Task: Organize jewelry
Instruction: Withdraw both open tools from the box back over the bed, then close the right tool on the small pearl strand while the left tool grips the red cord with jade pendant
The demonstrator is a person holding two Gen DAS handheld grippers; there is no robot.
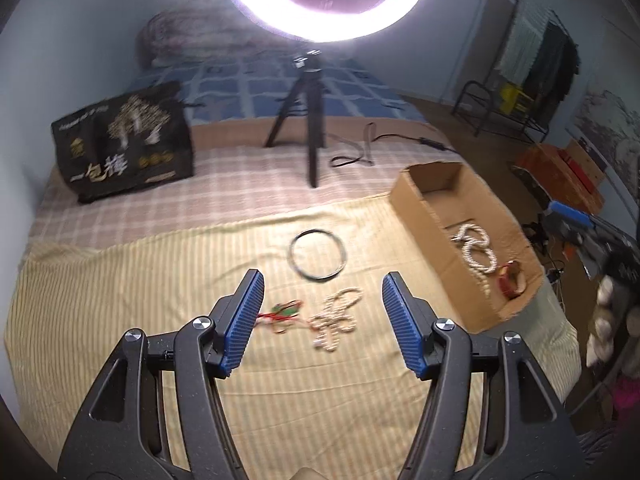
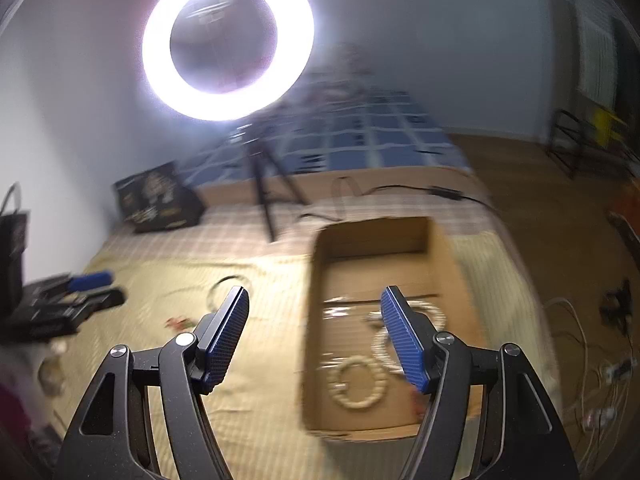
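A pearl necklace [image 1: 335,320] lies on the yellow striped cloth [image 1: 120,300] beside a red-green trinket [image 1: 282,314], with a dark hoop [image 1: 318,254] just beyond. More pearls [image 1: 476,250] sit in the cardboard box [image 1: 424,216]. The left gripper [image 1: 323,300] and right gripper [image 2: 314,308] both hover with jaws spread, holding nothing.

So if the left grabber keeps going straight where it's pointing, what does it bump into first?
Probably the pearl bead necklace on the striped cloth, which lies between the open fingers of the left gripper, with the red and green trinket just beside it. Depth is hard to judge.
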